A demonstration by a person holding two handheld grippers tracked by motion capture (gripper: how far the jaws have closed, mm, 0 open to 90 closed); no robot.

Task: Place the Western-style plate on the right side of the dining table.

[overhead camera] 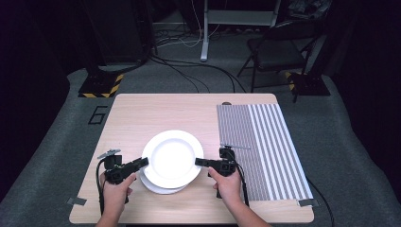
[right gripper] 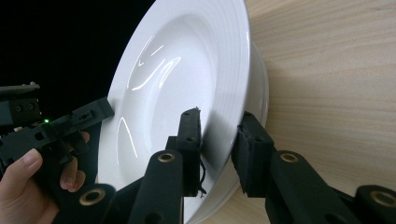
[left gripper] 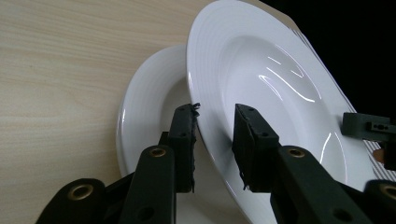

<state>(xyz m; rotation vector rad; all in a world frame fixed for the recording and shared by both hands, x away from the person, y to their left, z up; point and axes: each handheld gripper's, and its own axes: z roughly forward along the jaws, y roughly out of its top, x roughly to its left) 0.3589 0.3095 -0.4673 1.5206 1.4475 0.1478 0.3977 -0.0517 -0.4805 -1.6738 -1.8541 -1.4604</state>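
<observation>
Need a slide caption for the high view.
Left gripper and right gripper straddle opposite rims of the upper white plate above a second plate.

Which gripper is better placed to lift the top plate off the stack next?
Neither alone: left gripper and right gripper each straddle the top plate's rim on opposite sides above the lower plate. A two-handed lift looks likeliest.

Top plate (overhead camera: 172, 156): plain glossy white, concentric ridges on rim. Lower plate (overhead camera: 161, 187): same white. Table (overhead camera: 156, 111): pale wood grain. Mat (overhead camera: 265, 151): grey-and-white stripes, finer at left half, broader at right. Left gripper (overhead camera: 142, 162), right gripper (overhead camera: 200, 161): matt black, brass-coloured rivets; small green light on left gripper body. Floor (overhead camera: 350, 142): grey carpet. Base block (overhead camera: 100, 85): black, yellow-black hazard stripes. Chair (overhead camera: 276, 49): black.
</observation>
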